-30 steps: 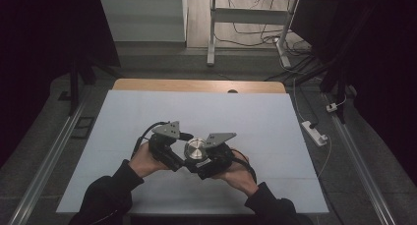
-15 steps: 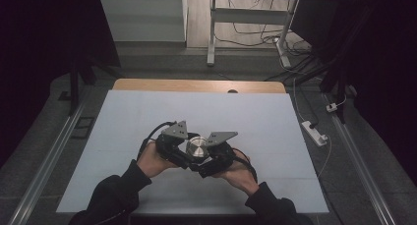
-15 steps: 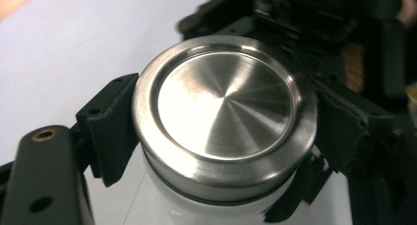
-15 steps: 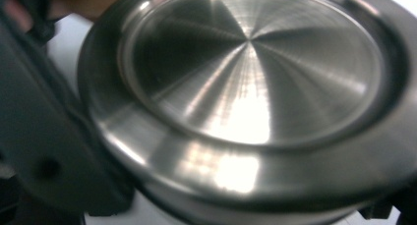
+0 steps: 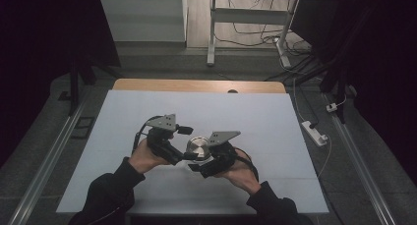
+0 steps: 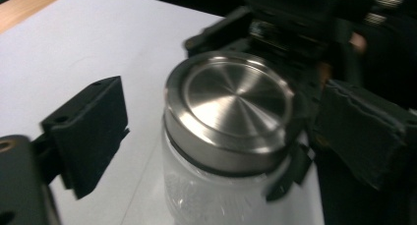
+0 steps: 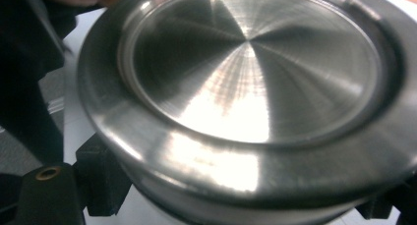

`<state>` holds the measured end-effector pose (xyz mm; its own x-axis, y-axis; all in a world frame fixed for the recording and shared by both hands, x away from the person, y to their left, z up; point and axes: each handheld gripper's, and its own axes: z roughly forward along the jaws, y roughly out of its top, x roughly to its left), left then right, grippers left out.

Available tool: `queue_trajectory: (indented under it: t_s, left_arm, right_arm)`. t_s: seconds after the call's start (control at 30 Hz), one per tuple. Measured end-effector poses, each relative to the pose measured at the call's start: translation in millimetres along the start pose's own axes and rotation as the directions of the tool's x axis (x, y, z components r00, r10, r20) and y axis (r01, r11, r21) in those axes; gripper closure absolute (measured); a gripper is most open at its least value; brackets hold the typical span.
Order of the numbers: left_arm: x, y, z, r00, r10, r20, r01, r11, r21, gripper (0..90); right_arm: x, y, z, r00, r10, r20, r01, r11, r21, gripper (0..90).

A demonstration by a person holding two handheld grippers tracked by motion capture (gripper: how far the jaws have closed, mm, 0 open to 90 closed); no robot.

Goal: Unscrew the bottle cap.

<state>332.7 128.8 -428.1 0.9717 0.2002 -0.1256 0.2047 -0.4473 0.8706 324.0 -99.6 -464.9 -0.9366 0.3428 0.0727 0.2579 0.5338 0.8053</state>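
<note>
- The surface (image 5: 275, 117) is a flat pale-blue sheet sitting mid-frame in the high view, with a strip of bare wood (image 5: 196, 85) along its far edge. Matte, no pattern.
- The room is dark around it: grey floor, metal rails down the lower left and lower right, white table legs (image 5: 211, 33) and loose cables at the top of the frame, and a white power strip (image 5: 314, 132) on the floor at the right.
- The jar (image 5: 197, 149) sits just below centre of the high view, between the two hands. It has a clear glass body and a round brushed-steel lid (image 6: 231, 99) with a raised rim and fine circular machining marks that catch the light.
- Left tongs (image 5: 189, 156): the jaws have just been opening and stand spread either side of the lid. In the left gripper view the left pad (image 6: 91, 131) is clearly off the jar; the right one is very close to the lid, but I can't tell whether it touches.
- Right tongs (image 5: 196, 166) are clamped on the jar just under the lid. In the right gripper view the black pads (image 7: 101, 178) peek out below the rim.
- The pads look like chunky matte black blocks.
</note>
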Motion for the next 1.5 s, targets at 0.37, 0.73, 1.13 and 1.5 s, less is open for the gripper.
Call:
queue_trajectory:
  t_s: [0.37, 0.73, 1.13, 1.5]
  left_arm:
    - [-14.1, 1.4, 10.7, 0.9924, 0.122, -0.011, -0.12, 0.9874, 0.103, 20.8]
    - [-30.1, 14.0, 35.4, 0.9532, 0.004, -0.302, 0.027, 0.9949, 0.097, 20.6]
    - [-12.0, 6.3, -1.6, 0.9997, 0.021, -0.013, -0.021, 0.9997, 0.013, 12.6]
    - [-21.4, 4.8, 19.2, 0.9903, 0.062, -0.125, -0.049, 0.9935, 0.102, 19.5]
  right_arm:
    - [10.6, -0.1, 6.9, 0.9965, -0.066, -0.052, 0.068, 0.997, 0.032, 15.3]
    - [-3.7, -3.1, 3.1, 0.993, 0.046, 0.108, -0.047, 0.999, 0.009, 15.2]
    - [3.5, 1.7, -2.0, 0.9997, -0.022, -0.009, 0.022, 1.0, -0.007, 15.3]
    - [6.1, 1.1, 1.5, 0.999, -0.044, -0.004, 0.044, 0.999, 0.023, 15.3]
